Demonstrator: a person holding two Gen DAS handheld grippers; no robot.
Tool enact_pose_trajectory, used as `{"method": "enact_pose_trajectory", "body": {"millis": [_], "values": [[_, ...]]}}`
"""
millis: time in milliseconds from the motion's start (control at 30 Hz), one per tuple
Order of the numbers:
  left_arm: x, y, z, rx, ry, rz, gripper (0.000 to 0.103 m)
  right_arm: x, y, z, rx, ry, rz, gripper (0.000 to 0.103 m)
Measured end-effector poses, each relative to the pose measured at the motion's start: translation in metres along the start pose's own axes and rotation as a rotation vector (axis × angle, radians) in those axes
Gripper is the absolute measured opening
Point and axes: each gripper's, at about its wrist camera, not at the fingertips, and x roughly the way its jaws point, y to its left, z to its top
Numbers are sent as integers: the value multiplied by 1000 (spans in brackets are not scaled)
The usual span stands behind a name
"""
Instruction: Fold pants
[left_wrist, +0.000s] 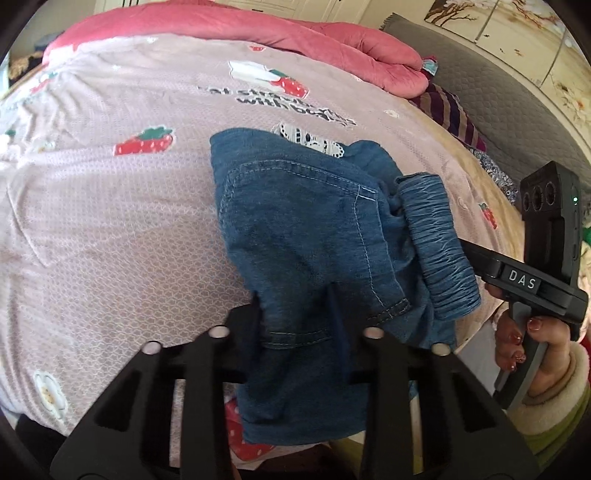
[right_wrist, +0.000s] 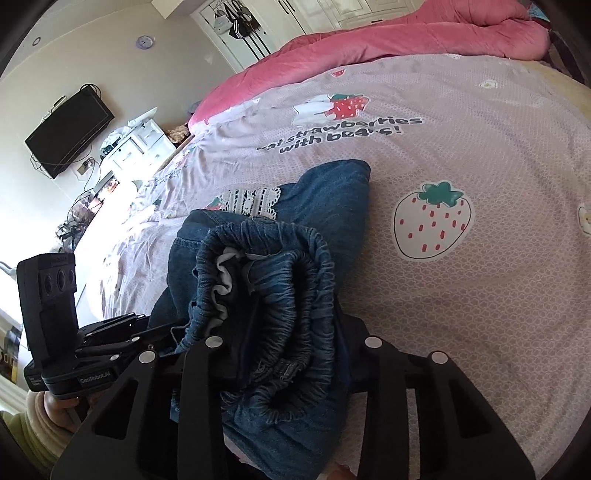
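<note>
Lying on the near part of the bed (left_wrist: 110, 206), one pair of denim pants (left_wrist: 303, 229) is stretching away from both tools, legs far, elastic waistband (right_wrist: 295, 306) near. Two tools are working: the left tool (left_wrist: 295, 314) is pinching the near left side of the seat fabric, and the right tool (right_wrist: 291, 354) is pinching the bunched waistband. Both are sitting equally near, so the fold looks set to go far, along the pants' length.
</note>
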Motion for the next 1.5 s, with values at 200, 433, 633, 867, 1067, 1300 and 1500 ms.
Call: {"method": "enact_pose_trajectory", "body": {"millis": [200,433,633,867,1067,1300,1500], "values": [[-14,-4,4,-7,-28,-12,13,-16,14,3,-47,-35,9,28],[-34,-12,24,8,-86,-20,12,-28,24,18,-82,-78,12,28],[-41,-14,47,22,-123,-13,12,-31,32,38,-115,-112,13,28],[-38,-6,77,33,-155,4,12,-18,38,71,-149,-137,4,28],[-24,8,105,31,-166,29,12,3,37,96,-159,-142,-7,28],[-7,27,137,29,-174,52,12,31,31,124,-142,-148,-16,28],[15,38,151,35,-160,67,12,56,19,137,-120,-128,-31,28]]}}
